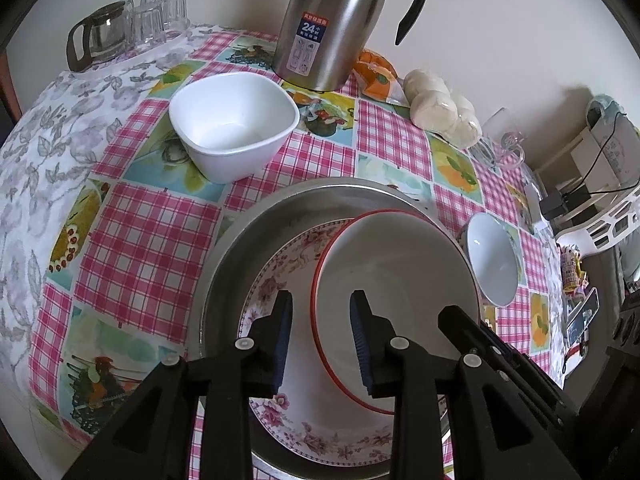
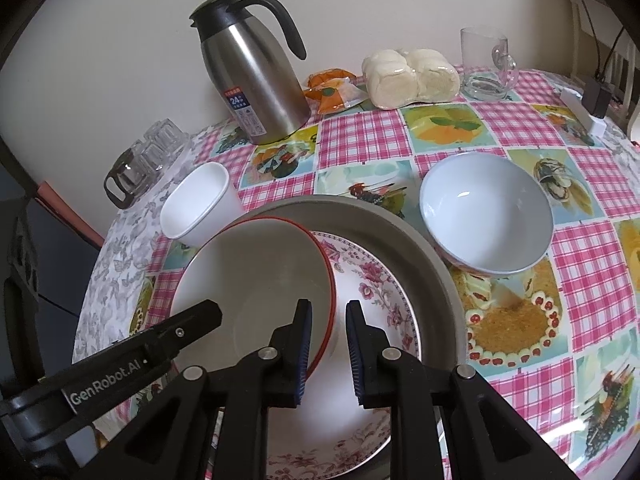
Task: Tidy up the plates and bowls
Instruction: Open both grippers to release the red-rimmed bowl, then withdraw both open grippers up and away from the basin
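a home dining corner is shown — a table set against a plain cream wall and covered with a pink checked tablecloth (image 2: 520, 128) printed with fruit and cake pictures. a steel thermos jug (image 2: 256, 80), upturned drinking glasses (image 1: 160, 16) beside a small glass pot (image 1: 96, 36), wrapped buns (image 2: 412, 76) and a glass mug (image 2: 486, 64) are kept along the wall. mismatched household crockery is laid out — a floral plate (image 2: 376, 280) in a metal basin (image 2: 420, 248) and white bowls. a charger and cables are seen at the table's edge.
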`<state>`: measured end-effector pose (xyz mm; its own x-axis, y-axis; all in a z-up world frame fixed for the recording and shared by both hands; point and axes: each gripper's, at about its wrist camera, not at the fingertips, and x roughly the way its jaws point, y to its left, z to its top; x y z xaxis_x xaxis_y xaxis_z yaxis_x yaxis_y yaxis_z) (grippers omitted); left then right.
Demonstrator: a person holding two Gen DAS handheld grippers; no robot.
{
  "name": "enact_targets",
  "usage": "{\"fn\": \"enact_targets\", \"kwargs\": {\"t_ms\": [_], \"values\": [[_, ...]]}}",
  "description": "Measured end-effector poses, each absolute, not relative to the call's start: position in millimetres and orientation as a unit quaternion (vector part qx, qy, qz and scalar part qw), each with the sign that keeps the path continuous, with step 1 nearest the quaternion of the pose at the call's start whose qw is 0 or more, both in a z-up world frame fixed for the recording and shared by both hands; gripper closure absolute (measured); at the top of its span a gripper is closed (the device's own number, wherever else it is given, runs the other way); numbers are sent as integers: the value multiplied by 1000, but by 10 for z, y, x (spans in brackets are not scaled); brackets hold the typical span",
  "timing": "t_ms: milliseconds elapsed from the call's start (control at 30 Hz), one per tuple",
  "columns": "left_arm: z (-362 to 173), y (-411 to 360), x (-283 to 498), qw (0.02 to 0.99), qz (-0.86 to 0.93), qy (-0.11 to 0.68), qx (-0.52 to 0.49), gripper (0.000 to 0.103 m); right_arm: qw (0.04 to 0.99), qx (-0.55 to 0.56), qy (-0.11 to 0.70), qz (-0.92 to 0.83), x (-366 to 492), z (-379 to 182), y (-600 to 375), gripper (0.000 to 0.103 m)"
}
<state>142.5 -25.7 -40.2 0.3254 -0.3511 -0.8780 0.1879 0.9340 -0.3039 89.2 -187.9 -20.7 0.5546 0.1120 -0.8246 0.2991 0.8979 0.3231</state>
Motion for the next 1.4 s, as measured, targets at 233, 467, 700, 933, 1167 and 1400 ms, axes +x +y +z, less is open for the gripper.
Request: {"fn": "enact_targets", "kwargs": {"t_ms": [233, 467, 700, 933, 1167, 1400], "values": [[-290, -220, 1404, 820, -164, 544, -72, 59, 858, 218, 461, -63, 861, -127, -1929, 83], [-195, -117, 1419, 832, -136, 533, -73, 39, 862, 208, 457, -72, 844, -69, -1937, 49], [-201, -6, 1443, 836, -103, 533, -75, 38, 862, 207, 455, -80, 839, -69, -1966, 29], [-204, 47, 1452, 842, -83, 527, -73, 20, 862, 206, 456, -82, 842, -85, -1972, 14], [-215, 104, 1463, 848, -65, 521, -74, 14, 864, 203, 452, -82, 841, -89, -1973, 1], [-219, 137, 1478, 850, -56, 518, -76, 13, 867, 200, 449, -83, 834, -80, -1967, 0]]}}
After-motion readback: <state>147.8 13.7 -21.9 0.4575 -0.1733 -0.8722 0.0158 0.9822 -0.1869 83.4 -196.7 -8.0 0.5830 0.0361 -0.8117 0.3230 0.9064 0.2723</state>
